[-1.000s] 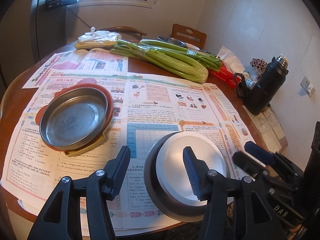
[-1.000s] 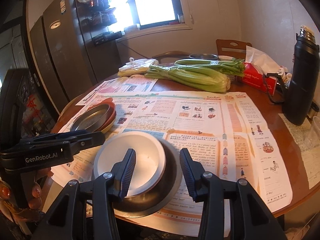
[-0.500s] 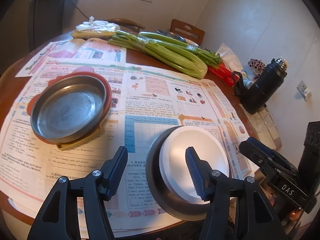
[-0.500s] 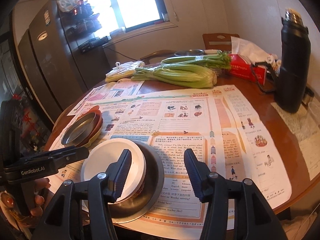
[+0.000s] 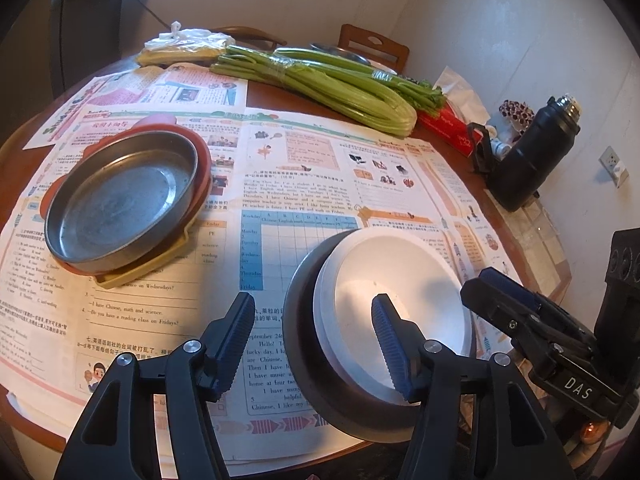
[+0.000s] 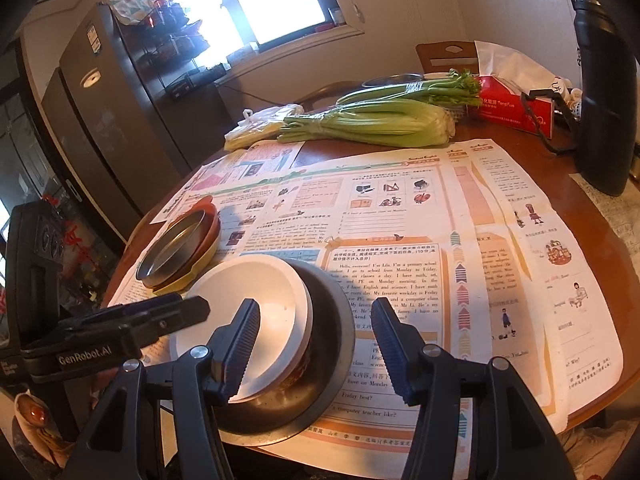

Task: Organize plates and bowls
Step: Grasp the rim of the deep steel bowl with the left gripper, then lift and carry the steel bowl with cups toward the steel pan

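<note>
Left gripper: open – nothing is pressed; its jaws have just been opening, and the near left rim of the bowls lies between them.
Right gripper: open as well – its jaws have just been widening, with the right rim of the bowls between them, not squeezed.
White bowl: nested in the steel bowl, near the table edge, on the newspaper.
Plate stack: a metal pan on a red plate, well apart, to the left.
Key relation: the bowls are flanked by both grippers, one at each side; neither seems clearly nearer.
</note>
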Action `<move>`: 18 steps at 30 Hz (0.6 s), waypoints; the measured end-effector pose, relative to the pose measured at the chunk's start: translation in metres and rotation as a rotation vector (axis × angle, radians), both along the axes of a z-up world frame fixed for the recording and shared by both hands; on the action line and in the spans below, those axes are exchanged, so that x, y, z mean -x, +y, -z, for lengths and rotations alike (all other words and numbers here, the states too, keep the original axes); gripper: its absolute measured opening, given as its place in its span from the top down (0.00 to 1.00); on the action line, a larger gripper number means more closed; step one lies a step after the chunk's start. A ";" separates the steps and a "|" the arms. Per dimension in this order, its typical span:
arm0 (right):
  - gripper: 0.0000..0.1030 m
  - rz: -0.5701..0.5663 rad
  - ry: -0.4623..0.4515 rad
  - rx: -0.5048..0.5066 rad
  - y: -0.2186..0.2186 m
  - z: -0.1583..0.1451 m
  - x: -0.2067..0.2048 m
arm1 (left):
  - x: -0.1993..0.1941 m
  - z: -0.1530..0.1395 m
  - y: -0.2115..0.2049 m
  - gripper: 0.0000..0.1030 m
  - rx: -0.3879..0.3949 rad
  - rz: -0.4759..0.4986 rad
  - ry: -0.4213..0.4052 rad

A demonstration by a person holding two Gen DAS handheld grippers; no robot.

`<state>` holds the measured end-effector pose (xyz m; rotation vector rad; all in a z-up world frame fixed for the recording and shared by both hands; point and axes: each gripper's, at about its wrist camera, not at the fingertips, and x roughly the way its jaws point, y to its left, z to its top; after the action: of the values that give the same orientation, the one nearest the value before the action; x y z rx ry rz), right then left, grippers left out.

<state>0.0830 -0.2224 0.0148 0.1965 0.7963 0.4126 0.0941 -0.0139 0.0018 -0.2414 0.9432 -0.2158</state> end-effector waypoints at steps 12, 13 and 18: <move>0.44 0.019 -0.003 -0.026 -0.002 0.012 -0.001 | -0.006 0.013 -0.005 0.39 -0.003 0.009 0.026; 0.44 0.021 -0.003 -0.026 -0.003 0.013 -0.001 | -0.007 0.014 -0.005 0.39 -0.004 0.008 0.030; 0.43 0.021 0.011 -0.035 -0.002 0.017 -0.003 | -0.008 0.018 -0.006 0.39 -0.013 0.009 0.039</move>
<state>0.0856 -0.2242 -0.0017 0.2399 0.7978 0.4065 0.1017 -0.0198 -0.0165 -0.2302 0.9845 -0.2137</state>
